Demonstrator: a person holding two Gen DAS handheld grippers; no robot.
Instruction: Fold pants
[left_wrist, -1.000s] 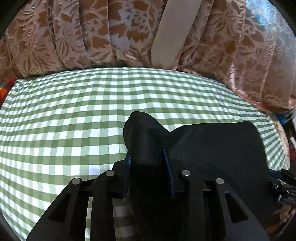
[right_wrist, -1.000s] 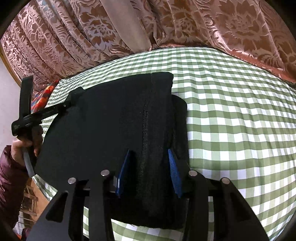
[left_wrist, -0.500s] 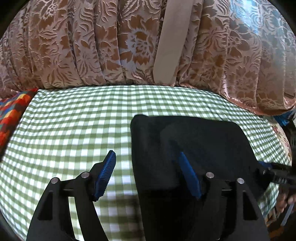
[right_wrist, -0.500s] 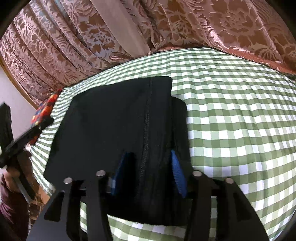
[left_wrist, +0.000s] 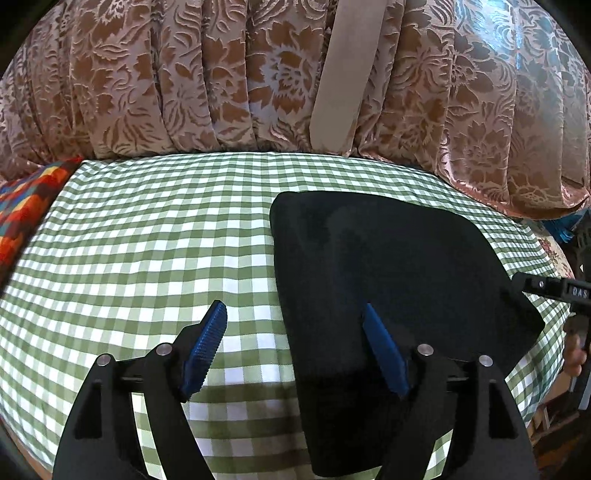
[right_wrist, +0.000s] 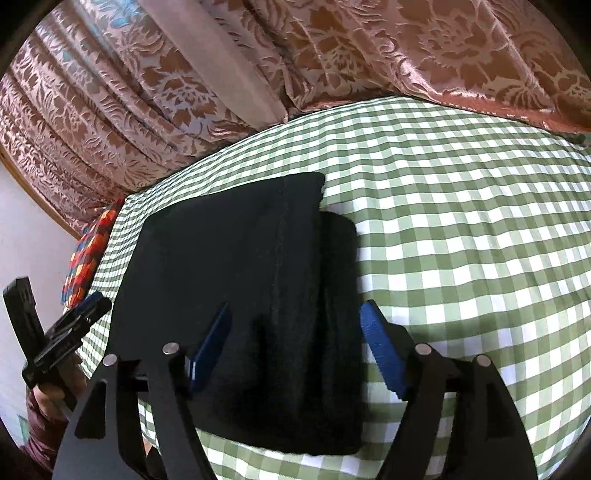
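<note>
Pants (left_wrist: 388, 266) — one folded stack; left gripper (left_wrist: 295, 347), right gripper (right_wrist: 295, 343) — both gape, empty.

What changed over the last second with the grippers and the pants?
Both grippers let go: the left gripper, shut on a bunched fold a second ago, opened first and drew back; the right gripper has only now opened. The pants dropped flat. They stay a folded stack on the checked cloth.

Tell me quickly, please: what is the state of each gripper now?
Left gripper: open, holding nothing.
Right gripper: open, jaws apart over the pants, not clamping them.
</note>
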